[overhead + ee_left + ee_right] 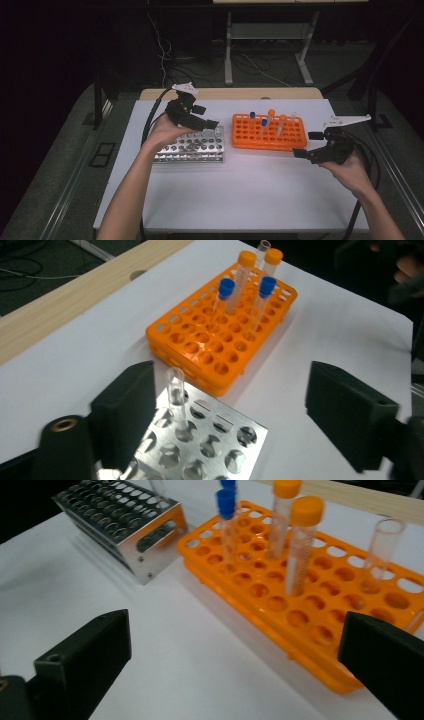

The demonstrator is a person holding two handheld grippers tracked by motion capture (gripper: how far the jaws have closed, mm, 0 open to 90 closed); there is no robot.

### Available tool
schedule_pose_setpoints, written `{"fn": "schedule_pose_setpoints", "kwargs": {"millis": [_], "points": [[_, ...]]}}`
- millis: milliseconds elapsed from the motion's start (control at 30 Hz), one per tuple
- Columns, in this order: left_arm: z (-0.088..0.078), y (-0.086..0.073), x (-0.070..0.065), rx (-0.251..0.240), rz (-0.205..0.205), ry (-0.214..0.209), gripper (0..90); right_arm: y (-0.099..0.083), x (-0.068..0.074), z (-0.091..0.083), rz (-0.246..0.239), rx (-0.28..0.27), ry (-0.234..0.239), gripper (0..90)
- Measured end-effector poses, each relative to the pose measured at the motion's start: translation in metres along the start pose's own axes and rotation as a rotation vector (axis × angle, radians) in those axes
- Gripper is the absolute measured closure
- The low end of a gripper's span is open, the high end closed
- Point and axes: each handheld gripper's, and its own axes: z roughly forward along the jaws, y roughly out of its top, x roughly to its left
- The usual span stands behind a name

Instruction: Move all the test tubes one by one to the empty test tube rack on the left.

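The left gripper [212, 123] hangs over the near corner of the metal rack [190, 147], jaws wide apart with nothing pressed between them, and right there in the left gripper view a bare glass tube [176, 390] stands upright in one of the rack's holes, just inside the left jaw and clear of both pads. So to my eye this is the tail of a placing step: tube seated in the metal rack, jaws off it. The orange rack [269, 132] sits just to the right of the metal rack on the white desk [235, 195], and it holds two blue-capped tubes [226, 517], two orange-capped tubes [301, 542] and one uncapped clear tube [381, 550] near its far end. The right gripper [306, 145] hovers off the orange rack's right end, jaws spread, empty. Next, I'd judge, one of the grippers has to line up on another tube in the orange rack, likely that uncapped one, close on it above the holes and lift it straight up so it clears its neighbours. Hard to make out: from the high view the glass tube in the metal rack is lost behind the left gripper, and I can't tell how deep it sits. The metal rack's near edge is cut off in the left gripper view.
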Motion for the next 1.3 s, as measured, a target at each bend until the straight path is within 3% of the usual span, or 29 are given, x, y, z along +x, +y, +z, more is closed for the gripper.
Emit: {"fn": "schedule_pose_setpoints", "kwargs": {"millis": [200, 600, 667, 767, 833, 900, 967, 1300], "points": [[-0.006, -0.009, -0.008, -0.021, -0.017, 0.012, 0.0, 0.011, -0.02, 0.005, 0.008, 0.007, -0.028, 0.2], [-0.026, -0.034, -0.025, -0.066, -0.009, 0.023, 0.0, 0.024, -0.06, 0.029, 0.024, 0.057, -0.094, 0.4], [-0.028, -0.038, -0.027, -0.07, -0.01, 0.024, 0.0, 0.026, -0.065, 0.033, 0.025, 0.058, -0.09, 5.5], [-0.031, -0.044, -0.03, -0.075, -0.01, 0.022, 0.0, 0.026, -0.073, 0.04, 0.026, 0.062, -0.101, 5.7], [-0.032, -0.047, -0.031, -0.078, -0.01, 0.02, 0.0, 0.026, -0.078, 0.044, 0.017, 0.072, -0.108, 15.5], [-0.033, -0.05, -0.033, -0.08, -0.012, 0.016, 0.0, 0.025, -0.082, 0.049, 0.017, 0.072, -0.115, 16.8], [-0.033, -0.052, -0.034, -0.079, -0.011, 0.017, 0.0, 0.022, -0.087, 0.055, 0.001, 0.077, -0.125, 28.4], [-0.035, -0.058, -0.032, -0.091, -0.018, 0.023, 0.0, 0.02, -0.093, 0.073, -0.023, 0.07, -0.138, 53.7]]}}
